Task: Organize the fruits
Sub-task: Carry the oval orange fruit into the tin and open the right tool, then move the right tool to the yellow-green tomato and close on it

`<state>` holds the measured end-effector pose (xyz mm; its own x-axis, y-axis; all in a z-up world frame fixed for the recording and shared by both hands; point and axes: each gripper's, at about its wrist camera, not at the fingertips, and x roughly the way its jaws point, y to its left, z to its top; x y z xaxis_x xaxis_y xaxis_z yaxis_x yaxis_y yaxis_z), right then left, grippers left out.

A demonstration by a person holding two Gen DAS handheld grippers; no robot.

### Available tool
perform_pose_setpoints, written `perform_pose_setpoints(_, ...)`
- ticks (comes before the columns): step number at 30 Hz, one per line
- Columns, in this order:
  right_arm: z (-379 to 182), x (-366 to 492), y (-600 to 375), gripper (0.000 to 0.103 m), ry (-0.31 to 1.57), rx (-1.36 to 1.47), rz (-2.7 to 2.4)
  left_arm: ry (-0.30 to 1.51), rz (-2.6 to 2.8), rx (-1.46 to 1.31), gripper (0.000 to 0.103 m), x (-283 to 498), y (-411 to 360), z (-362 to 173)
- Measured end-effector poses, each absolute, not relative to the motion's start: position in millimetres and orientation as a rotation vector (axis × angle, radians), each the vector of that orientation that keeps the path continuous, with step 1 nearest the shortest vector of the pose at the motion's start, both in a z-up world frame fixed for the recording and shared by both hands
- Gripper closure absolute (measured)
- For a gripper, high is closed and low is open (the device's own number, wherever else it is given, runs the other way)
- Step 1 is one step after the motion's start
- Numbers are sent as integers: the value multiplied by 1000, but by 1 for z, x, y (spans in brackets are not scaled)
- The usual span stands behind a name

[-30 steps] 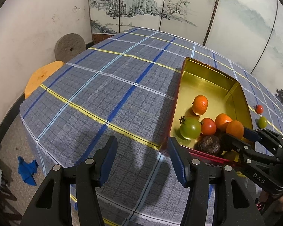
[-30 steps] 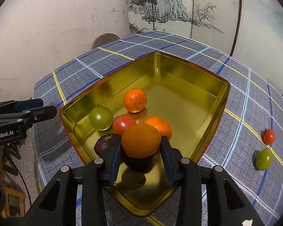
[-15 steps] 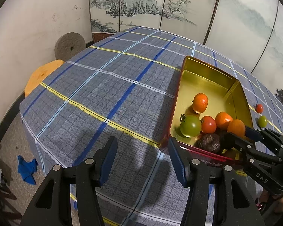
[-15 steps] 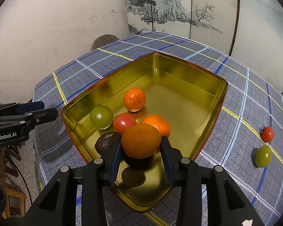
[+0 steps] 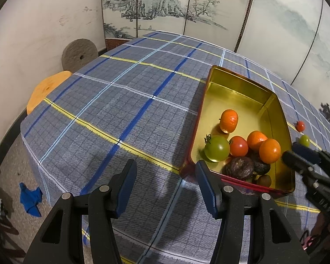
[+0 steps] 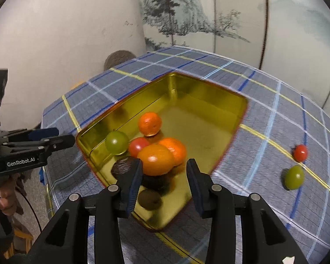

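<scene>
Above a plaid-clothed tabletop [image 5: 121,114], right tool [image 6: 162,176] spread, gripping nothing, just clear of a round orange mandarin [image 6: 156,159] resting atop dark fruit in the gold rectangular metal tin [image 6: 209,101]. Left tool [image 5: 165,189] spread and empty beside the tin's near corner. Outside the tin, small red tomato [image 6: 300,152] and green tomato [image 6: 294,177] on the cloth.

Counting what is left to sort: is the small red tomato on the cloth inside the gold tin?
No, the red tomato lies on the tablecloth beside a green tomato, outside the tin.
</scene>
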<state>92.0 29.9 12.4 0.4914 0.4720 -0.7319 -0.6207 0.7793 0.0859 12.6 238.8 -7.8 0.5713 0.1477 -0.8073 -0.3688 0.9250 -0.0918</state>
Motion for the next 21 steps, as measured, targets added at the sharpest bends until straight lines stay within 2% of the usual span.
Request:
perform_pose_setpoints(12,-2,134,-72,61,838,-140,385,908,282,-242,46,23,227,-2)
perform_pose_setpoints(21,-19,161,-107,60,862,-117,315,918,253,-207,46,41,209,2)
